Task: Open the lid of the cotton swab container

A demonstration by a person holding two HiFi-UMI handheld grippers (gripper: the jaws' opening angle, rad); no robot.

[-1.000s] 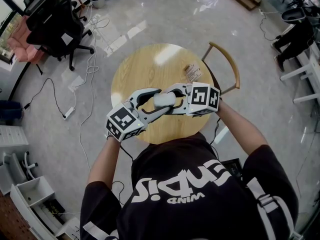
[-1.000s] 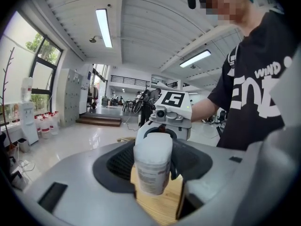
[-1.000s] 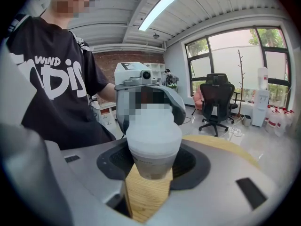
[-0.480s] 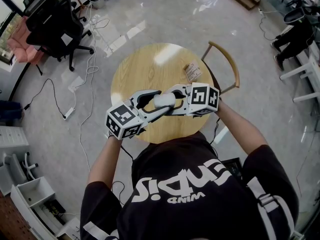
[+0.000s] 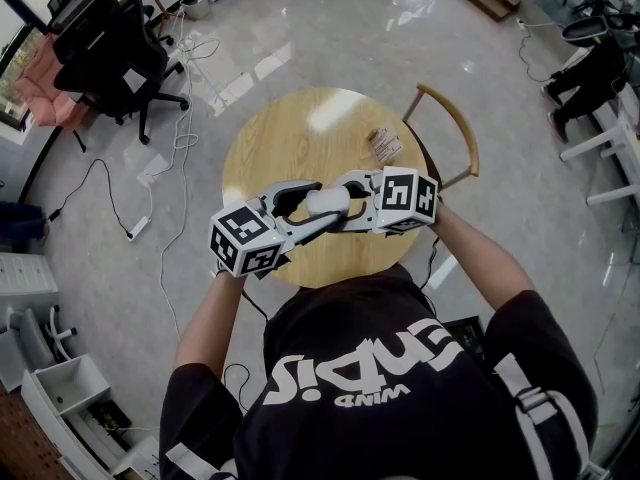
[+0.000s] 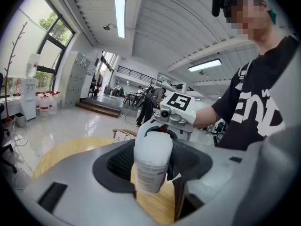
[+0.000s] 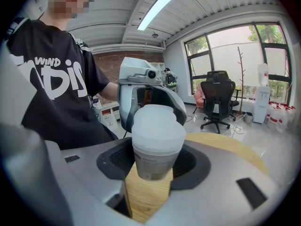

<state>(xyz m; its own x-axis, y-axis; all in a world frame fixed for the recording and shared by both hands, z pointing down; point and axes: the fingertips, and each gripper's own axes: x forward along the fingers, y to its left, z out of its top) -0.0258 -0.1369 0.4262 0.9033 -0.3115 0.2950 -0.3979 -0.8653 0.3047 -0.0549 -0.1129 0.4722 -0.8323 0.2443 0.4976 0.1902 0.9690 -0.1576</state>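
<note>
**Two grippers holding one cotton swab container over a round tabletop**

One person is holding two grippers, one in each hand, tips facing each other above the near part of a single round wooden tabletop (image 5: 290, 138). Between them is hanging one cotton swab container (image 5: 328, 201), off the wood, its frosted white lid (image 7: 157, 121) sitting closed on top.

The left gripper (image 6: 151, 166) is reaching in from the left, its jaws partly open and pressing on the container, which is leaning slightly in the left gripper view. The right gripper (image 7: 155, 161) is reaching in from the opposite side, its jaws also partly open and clamping the labelled body.

Both forearms are stretching forward from the person's chest, angling inward. One small packet (image 5: 385, 146) is lying further back on the tabletop.
</note>
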